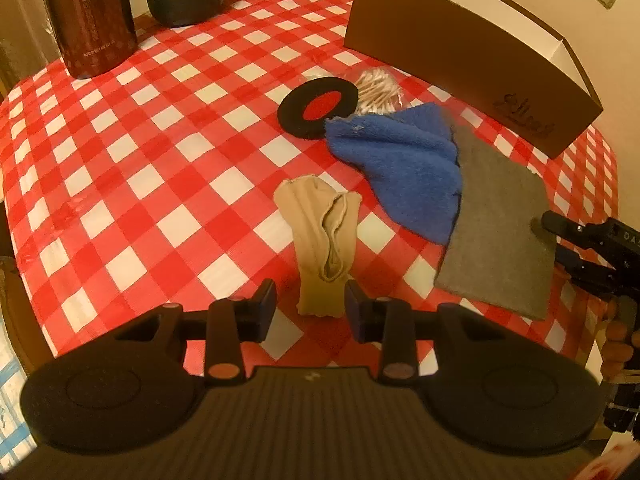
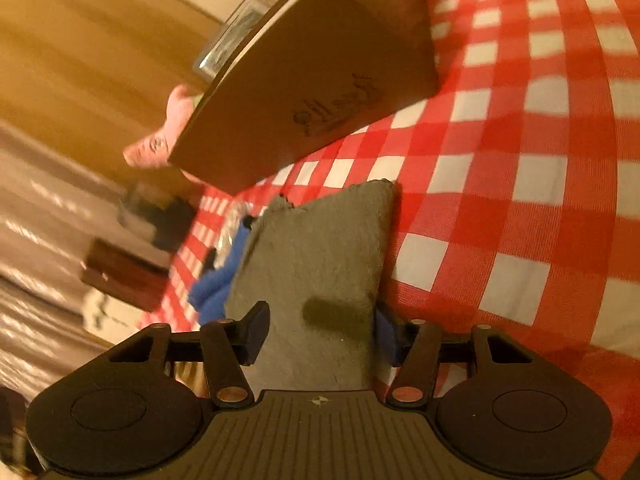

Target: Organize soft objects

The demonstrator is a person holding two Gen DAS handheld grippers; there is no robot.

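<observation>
My left fingers stood open around one tan sock. My right fingers were open around one grey cloth, beside one blue towel, on the red-checked counter near one brown box.

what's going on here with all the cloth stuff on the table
A person is sorting soft things on a checked table with two handheld tongs. The left tongs are open around the near end of a beige stocking, not yet closed on it. The right tongs are open, straddling the edge of a grey cloth that lies partly over a blue cloth. A brown box stands behind them, with nothing visibly put in it.
</observation>
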